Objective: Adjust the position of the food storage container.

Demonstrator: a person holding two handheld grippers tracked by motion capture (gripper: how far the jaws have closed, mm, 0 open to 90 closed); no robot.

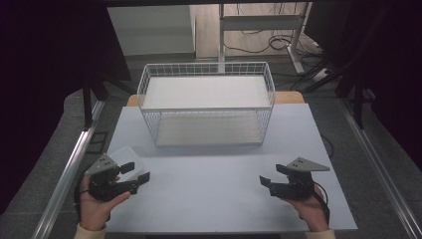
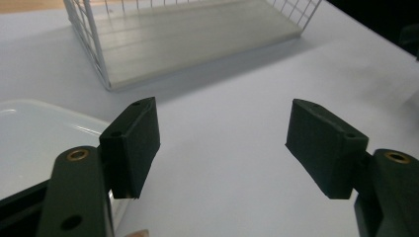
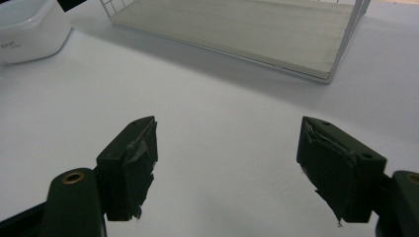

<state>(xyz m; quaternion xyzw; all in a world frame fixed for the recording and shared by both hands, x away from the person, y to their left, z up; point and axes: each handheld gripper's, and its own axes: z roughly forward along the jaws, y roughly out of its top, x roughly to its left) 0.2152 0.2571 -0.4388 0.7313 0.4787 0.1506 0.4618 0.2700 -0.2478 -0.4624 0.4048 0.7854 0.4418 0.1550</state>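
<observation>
A white wire basket [image 1: 206, 69] with two pale shelf boards stands at the back middle of the table; its lower board [image 2: 197, 37] and lower board [image 3: 237, 29] also show in both gripper views. A clear plastic container [image 1: 124, 157] lies at the front left, partly behind my left gripper [image 1: 135, 173]. In the left gripper view, that container [image 2: 29, 138] sits to the left of the left gripper [image 2: 222, 148], whose jaws stand wide with nothing between them. My right gripper [image 1: 266, 181] rests at the front right; in the right gripper view, the right gripper [image 3: 225, 168] is open over bare tabletop.
The light grey tabletop [image 1: 209, 184] stretches between the two hands. Dark curtains hang at both sides, a metal rail [image 1: 69, 169] runs along the left, and a desk frame with cables [image 1: 268, 40] stands behind the table.
</observation>
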